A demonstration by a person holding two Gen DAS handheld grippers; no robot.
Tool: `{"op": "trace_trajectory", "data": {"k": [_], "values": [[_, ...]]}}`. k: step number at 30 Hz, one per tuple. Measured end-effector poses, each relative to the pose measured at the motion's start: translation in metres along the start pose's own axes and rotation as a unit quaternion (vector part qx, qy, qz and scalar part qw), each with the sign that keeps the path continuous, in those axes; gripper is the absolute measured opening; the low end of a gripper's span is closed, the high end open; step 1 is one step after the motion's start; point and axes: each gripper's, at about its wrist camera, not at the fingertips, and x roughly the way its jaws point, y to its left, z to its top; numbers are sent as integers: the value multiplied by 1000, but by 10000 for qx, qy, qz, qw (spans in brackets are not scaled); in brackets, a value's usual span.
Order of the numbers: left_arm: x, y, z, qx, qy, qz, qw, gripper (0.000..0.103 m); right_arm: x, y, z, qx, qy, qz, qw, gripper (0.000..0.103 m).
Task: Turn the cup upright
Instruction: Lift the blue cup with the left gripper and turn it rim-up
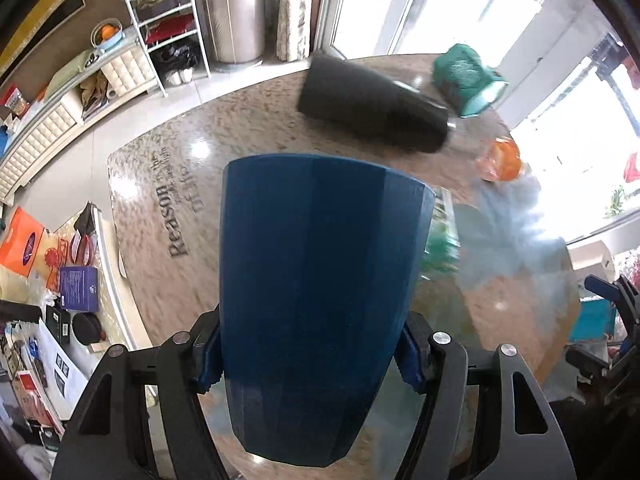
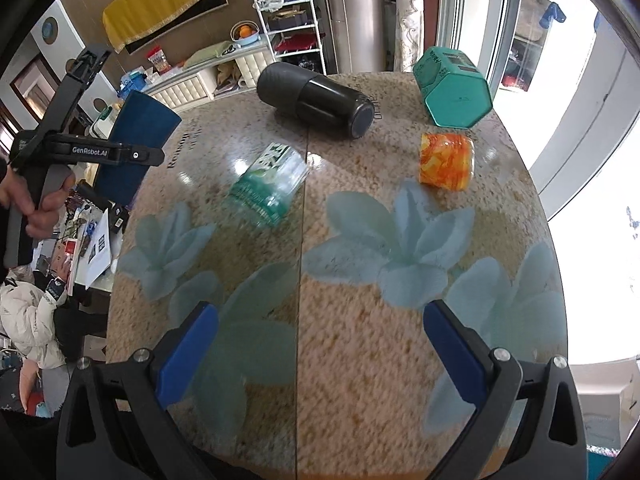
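Observation:
A dark blue faceted cup (image 1: 316,300) fills the left wrist view. My left gripper (image 1: 310,360) is shut on its sides and holds it above the round table (image 1: 168,208), wide end pointing away from the camera. In the right wrist view the same cup (image 2: 140,148) hangs in the left gripper (image 2: 132,154) at the table's left edge, tilted. My right gripper (image 2: 320,344) is open and empty over the near part of the table (image 2: 360,380).
A black tumbler (image 2: 316,98) lies on its side at the far middle. A teal hexagonal tin (image 2: 456,88) and an orange patterned cup (image 2: 446,160) lie at the far right. A clear green-labelled cup (image 2: 268,188) lies near the centre. Shelves and clutter stand left of the table.

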Motion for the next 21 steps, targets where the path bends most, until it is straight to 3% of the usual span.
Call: {"op": "trace_trajectory", "data": {"k": [9, 17, 21], "values": [[-7, -63, -60, -427, 39, -319, 9986, 72, -25, -17, -18, 129, -168, -54, 9998, 103], [20, -130, -95, -968, 233, -763, 9921, 72, -29, -38, -27, 76, -45, -28, 10000, 103], [46, -158, -107, -1228, 406, -700, 9891, 72, -32, -55, -36, 29, 75, 61, 9999, 103]]}}
